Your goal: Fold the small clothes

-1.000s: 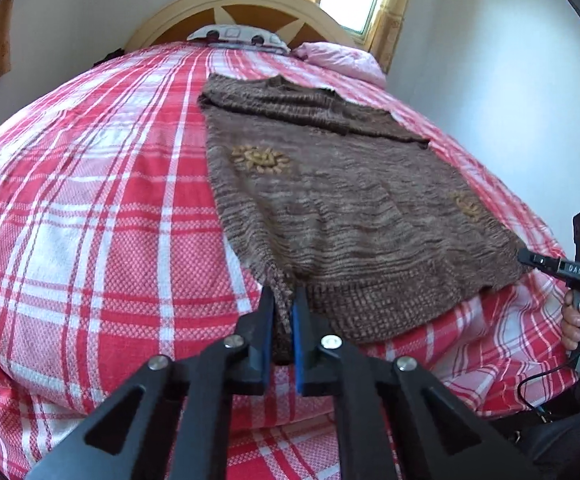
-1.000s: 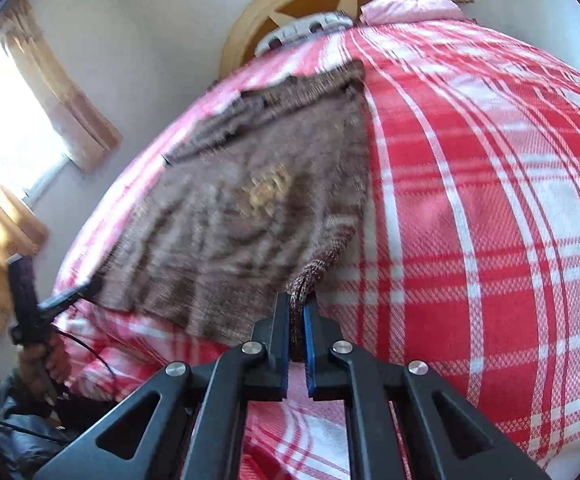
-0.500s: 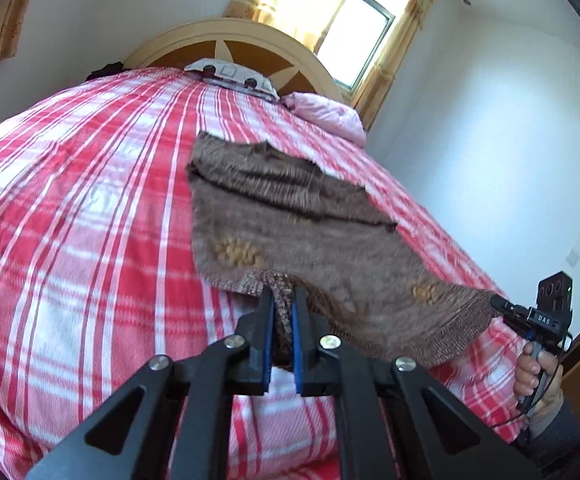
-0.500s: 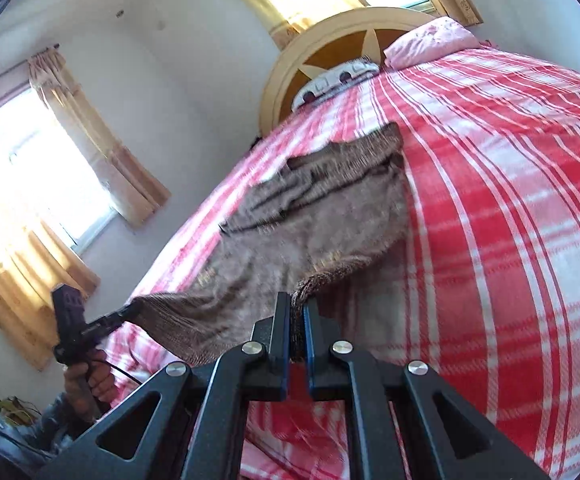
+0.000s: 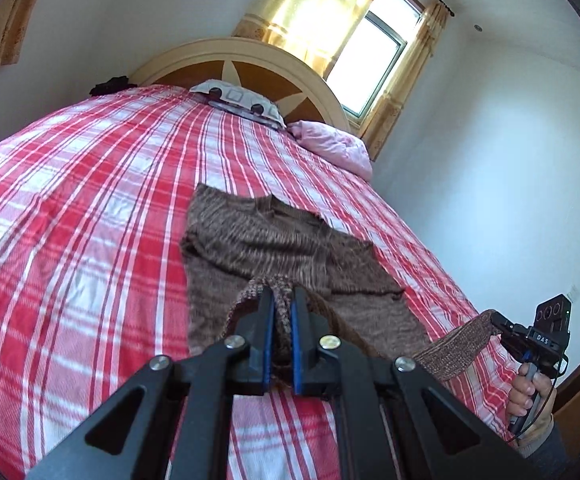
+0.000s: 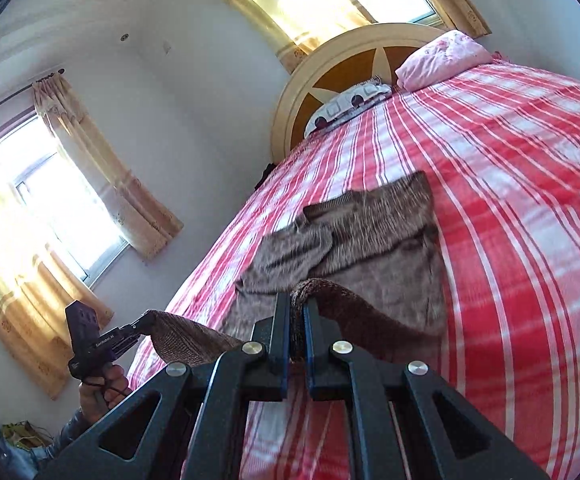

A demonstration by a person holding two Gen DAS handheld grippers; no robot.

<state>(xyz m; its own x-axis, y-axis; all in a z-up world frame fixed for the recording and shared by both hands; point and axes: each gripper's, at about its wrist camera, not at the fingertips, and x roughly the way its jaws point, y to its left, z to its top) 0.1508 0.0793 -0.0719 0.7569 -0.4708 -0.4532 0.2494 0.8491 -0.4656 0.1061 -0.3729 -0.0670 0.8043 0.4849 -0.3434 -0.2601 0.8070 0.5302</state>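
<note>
Both hem corners raised higher off bed than 0.5 s ago. Left gripper lower centre, jaws clamped on sweater hem; right gripper likewise; sweater's collar end lies mid-frame on plaid bed.

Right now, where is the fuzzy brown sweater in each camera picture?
Left wrist view: the brown knitted sweater lies mid-picture on the red and white checked bedspread, its hem lifted toward the camera.
Right wrist view: the sweater lies just right of centre, hem lifted too.
Shared landmark: the round cream headboard with a star behind it in both.
</note>
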